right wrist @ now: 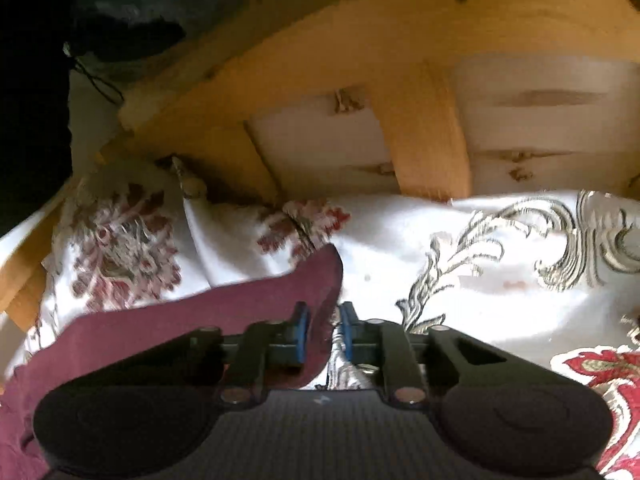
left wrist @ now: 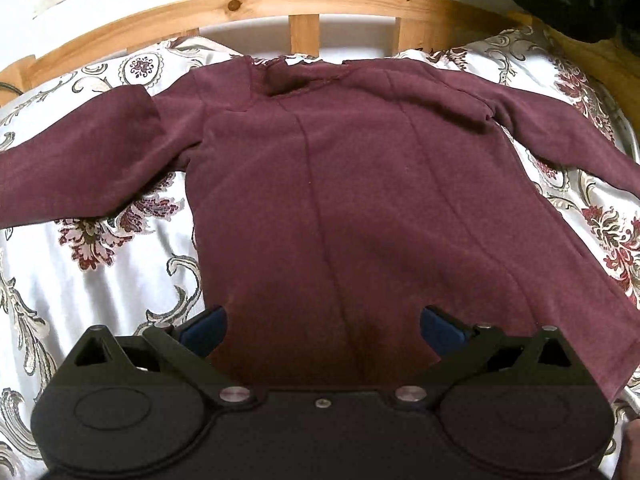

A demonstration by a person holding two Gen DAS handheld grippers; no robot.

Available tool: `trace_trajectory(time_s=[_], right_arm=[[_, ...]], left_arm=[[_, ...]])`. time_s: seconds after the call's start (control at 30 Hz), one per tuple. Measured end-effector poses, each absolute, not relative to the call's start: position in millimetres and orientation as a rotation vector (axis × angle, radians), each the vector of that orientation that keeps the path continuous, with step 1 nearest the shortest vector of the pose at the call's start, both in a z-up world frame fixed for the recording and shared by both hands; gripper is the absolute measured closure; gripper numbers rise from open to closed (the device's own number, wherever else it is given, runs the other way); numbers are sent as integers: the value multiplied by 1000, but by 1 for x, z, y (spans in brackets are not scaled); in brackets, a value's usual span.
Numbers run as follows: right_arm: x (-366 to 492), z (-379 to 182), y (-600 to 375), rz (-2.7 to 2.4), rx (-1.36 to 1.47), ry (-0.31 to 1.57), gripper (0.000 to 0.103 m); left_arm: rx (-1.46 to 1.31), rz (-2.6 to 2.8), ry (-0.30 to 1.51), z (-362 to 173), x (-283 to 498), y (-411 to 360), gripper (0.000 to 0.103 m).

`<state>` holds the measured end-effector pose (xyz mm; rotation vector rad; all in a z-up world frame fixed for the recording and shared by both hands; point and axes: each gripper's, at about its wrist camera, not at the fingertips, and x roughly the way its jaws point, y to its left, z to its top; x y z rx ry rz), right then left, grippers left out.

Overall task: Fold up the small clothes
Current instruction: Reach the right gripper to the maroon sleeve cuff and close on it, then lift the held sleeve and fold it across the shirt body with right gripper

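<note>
On the floral bedspread (left wrist: 100, 280), a small maroon top (left wrist: 340, 200) lies flat with both sleeves spread out, its neck toward the wooden bed frame (left wrist: 304, 4). The left gripper (left wrist: 323, 330) hangs over the hem with its jaws wide apart, gripping nothing. In the right wrist view, the right gripper (right wrist: 323, 330) has its blue pads (right wrist: 301, 330) drawn nearly together on the cuff of one sleeve (right wrist: 208, 312), which sits pinched between them.

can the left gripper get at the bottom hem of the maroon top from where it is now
Probably yes. The left gripper has its jaws wide open directly over the lower part of the maroon top, which lies flat on the patterned bedspread, with nothing between them.
</note>
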<state>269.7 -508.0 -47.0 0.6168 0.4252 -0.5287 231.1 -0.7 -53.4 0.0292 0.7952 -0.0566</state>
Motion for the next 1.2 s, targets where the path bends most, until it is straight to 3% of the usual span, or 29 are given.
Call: trace_trajectory(time_s=[0.23, 0.87, 1.2], right_arm=[[251, -10, -484, -520, 497, 258, 91], [252, 105, -300, -137, -87, 98, 93], [220, 82, -137, 295, -367, 95, 94]], left_arm=[[18, 17, 763, -40, 233, 15, 1], [-183, 103, 682, -3, 223, 72, 1], [-258, 212, 682, -6, 230, 98, 1]])
